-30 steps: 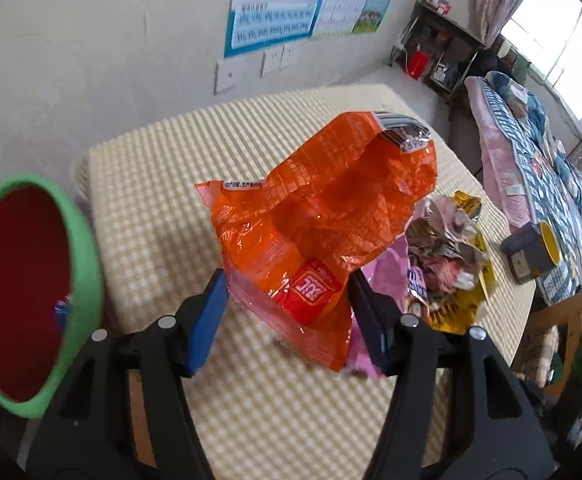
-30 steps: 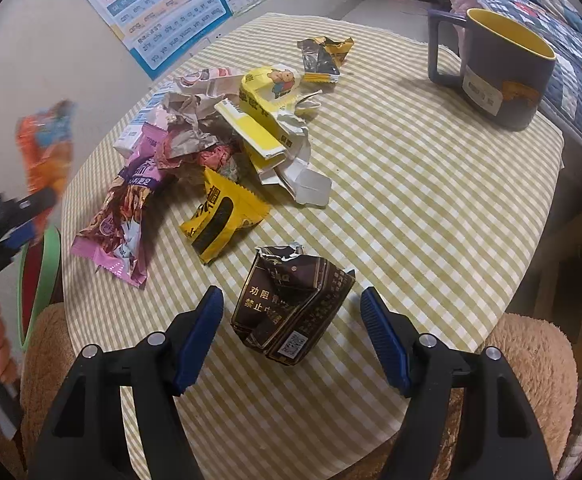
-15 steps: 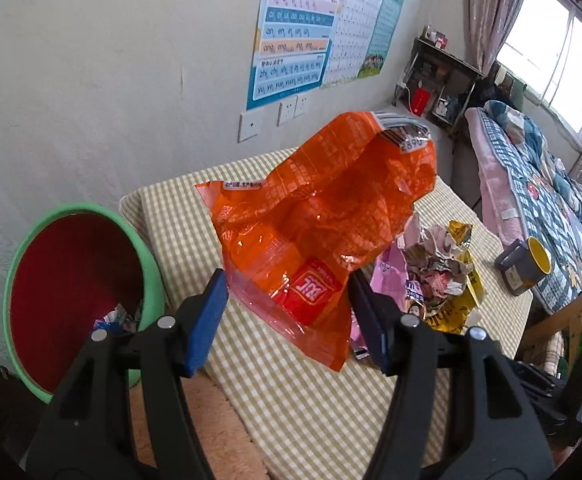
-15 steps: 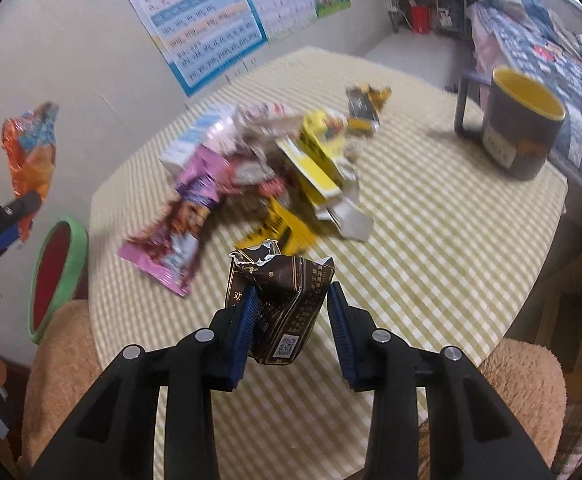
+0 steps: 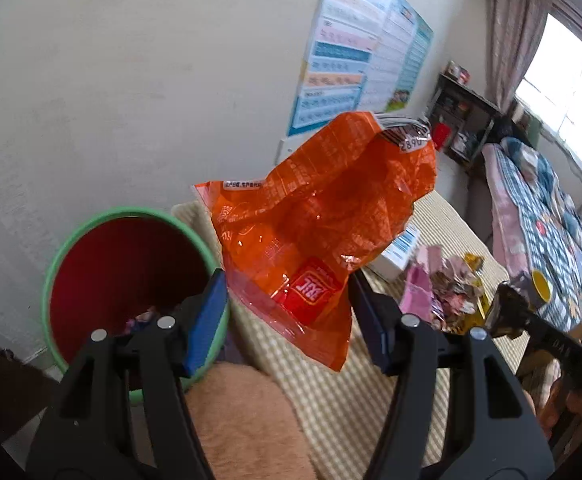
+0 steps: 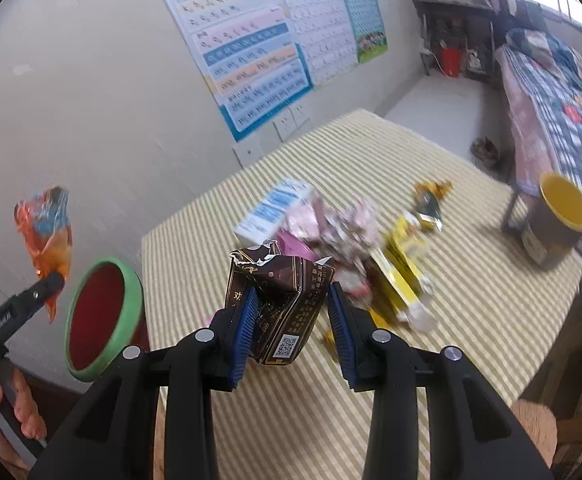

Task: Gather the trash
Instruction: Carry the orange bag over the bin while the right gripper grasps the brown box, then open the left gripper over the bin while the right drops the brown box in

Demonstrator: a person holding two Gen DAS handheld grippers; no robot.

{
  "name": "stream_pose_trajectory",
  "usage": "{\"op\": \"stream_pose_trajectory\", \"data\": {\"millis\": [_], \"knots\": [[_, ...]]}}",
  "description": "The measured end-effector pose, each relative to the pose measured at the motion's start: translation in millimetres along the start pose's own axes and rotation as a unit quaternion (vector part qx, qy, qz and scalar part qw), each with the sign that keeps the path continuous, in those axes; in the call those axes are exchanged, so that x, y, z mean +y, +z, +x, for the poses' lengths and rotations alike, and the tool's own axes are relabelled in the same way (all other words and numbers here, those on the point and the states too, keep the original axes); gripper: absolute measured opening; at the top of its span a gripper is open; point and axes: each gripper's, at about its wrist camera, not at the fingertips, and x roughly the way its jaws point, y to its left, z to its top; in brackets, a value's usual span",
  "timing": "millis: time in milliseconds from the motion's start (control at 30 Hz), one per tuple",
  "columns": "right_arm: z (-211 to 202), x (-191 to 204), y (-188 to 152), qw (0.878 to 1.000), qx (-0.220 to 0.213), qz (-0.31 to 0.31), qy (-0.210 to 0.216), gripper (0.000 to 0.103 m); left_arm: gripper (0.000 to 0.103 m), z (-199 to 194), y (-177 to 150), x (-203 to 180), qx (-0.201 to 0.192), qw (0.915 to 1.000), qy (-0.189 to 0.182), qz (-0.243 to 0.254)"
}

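My left gripper point(image 5: 289, 316) is shut on a big orange snack bag point(image 5: 319, 224) and holds it in the air beside the green-rimmed red trash bin point(image 5: 123, 276), just right of its rim. From the right wrist view the bag point(image 6: 45, 236) hangs above the bin point(image 6: 103, 316). My right gripper point(image 6: 291, 320) is shut on a crumpled dark brown carton point(image 6: 281, 300), lifted above the checked table point(image 6: 471, 320). A pile of wrappers point(image 6: 351, 240) lies on the table behind it.
A grey mug with a yellow inside point(image 6: 555, 220) stands at the table's right edge. A white and blue carton point(image 6: 275, 208) lies at the back of the pile. A tan furry seat point(image 5: 243, 420) sits below the left gripper. A bed point(image 5: 539, 208) stands at the right.
My left gripper has carried the orange bag left, off the table toward the bin. My right gripper closed on the brown carton and lifted it off the table.
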Motion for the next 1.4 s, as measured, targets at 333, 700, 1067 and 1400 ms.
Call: {"op": "stream_pose_trajectory", "data": {"millis": [333,700,1067,1400], "knots": [[22,47,10,0.999,0.018,-0.036,0.018,0.035,0.059,-4,-2,51,-0.005,0.9983,0.024,-0.053],[34,78,8,0.997,0.035,-0.067,0.029,0.035,0.059,2,-4,80,-0.006,0.9954,0.035,-0.089],[46,99,2,0.995,0.052,-0.08,0.042,0.036,0.059,8,-9,109,-0.01,0.9922,0.056,-0.111],[64,144,10,0.989,0.057,-0.106,0.085,0.036,0.06,23,-20,140,0.012,0.9863,0.084,-0.142]]}}
